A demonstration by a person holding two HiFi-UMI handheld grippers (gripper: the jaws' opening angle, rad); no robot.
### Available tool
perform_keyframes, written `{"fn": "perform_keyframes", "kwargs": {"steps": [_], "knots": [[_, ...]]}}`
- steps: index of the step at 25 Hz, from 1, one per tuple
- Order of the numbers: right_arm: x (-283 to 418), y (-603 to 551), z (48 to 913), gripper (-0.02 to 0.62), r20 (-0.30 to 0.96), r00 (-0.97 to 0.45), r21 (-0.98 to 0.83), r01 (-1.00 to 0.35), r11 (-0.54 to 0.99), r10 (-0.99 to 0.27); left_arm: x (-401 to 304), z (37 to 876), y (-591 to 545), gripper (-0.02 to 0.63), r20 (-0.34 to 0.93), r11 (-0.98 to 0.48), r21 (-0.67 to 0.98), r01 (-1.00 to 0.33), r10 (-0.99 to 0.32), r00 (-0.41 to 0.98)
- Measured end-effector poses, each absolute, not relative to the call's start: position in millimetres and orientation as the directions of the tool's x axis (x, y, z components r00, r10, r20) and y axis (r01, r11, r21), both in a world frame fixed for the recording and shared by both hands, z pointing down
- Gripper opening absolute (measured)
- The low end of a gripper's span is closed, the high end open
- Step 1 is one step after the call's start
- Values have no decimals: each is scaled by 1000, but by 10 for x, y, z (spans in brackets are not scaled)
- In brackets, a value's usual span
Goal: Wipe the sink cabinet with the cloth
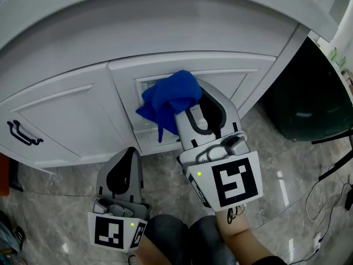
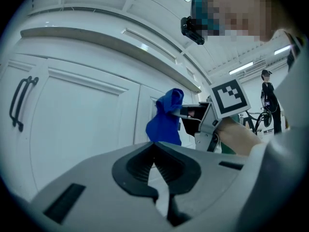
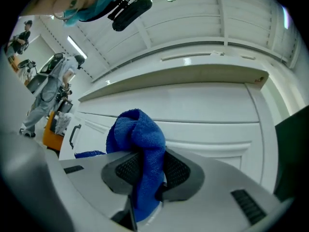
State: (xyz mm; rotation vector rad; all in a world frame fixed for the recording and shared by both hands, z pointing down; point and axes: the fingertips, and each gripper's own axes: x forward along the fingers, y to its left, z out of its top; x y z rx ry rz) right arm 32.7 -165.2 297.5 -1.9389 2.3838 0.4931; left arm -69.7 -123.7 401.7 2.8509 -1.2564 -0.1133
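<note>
Item: sink cabinet (image 1: 66, 117), white, panelled doors, with a black handle (image 1: 22, 132) on the left door and a grey marble-pattern floor (image 1: 165, 167) in front. Item: cloth (image 1: 168, 98), blue, bunched, lying against the recessed panel of the middle door and to the right of the handle; it appeared to touch the panel face, though firm contact could not be confirmed. Item: right gripper (image 1: 197, 108), jaws clamped on the cloth, with a fold running down between the pads and the bulk standing out past the tips toward the door. Item: left gripper (image 1: 126, 160), jaws drawn together with nothing between them, held low and nearer the person, left of the right gripper, well apart from the cloth and clear of the cabinet. Step in hand, by judgement: the wiping stroke on the middle door front, done by the right gripper alone. Next move, by judgement: keep the grip closed, press the cloth flat to the panel and sweep it across the face and into the moulded edges, then on toward the left door around the handle. The left gripper had no evident part to play.
</note>
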Motion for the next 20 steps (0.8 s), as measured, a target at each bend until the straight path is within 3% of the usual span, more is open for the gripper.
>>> {"fn": "perform_keyframes", "kwargs": {"steps": [7, 15, 20], "knots": [[712, -1575, 2945, 115, -222, -164, 155, -979, 132, -961, -683, 4001, -1208, 0, -62, -681, 49, -731, -732, 678], [1493, -1446, 2960, 114, -221, 58, 158, -983, -95, -973, -639, 3992, -1199, 0, -60, -690, 48, -722, -724, 687], [1693, -1402, 2963, 114, -224, 50, 140, -987, -83, -973, -576, 3983, -1176, 0, -60, -699, 42, -714, -715, 697]]}}
